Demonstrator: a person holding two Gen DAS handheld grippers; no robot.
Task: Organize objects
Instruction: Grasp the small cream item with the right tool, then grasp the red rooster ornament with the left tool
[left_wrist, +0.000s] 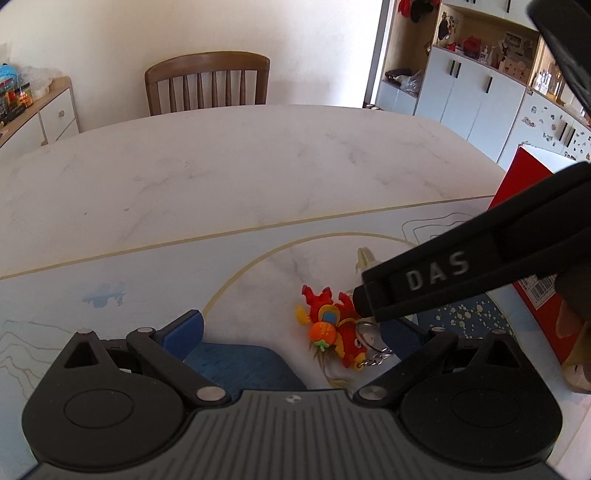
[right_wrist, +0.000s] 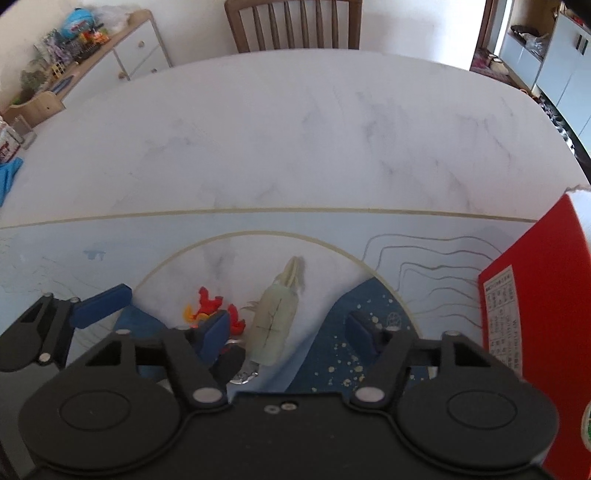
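R wrist: 1 red keychain toy (right_wrist: 214, 310), 1 pale pouch (right_wrist: 273, 325), 1 red box (right_wrist: 543, 314)

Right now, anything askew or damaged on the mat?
No damage or spill shows. The red dragon keychain lies on its side, and its ring and chain are tangled under the right claw. The pale tube-shaped charm lies flat beside it, close to touching. The red box stands at the mat's edge.
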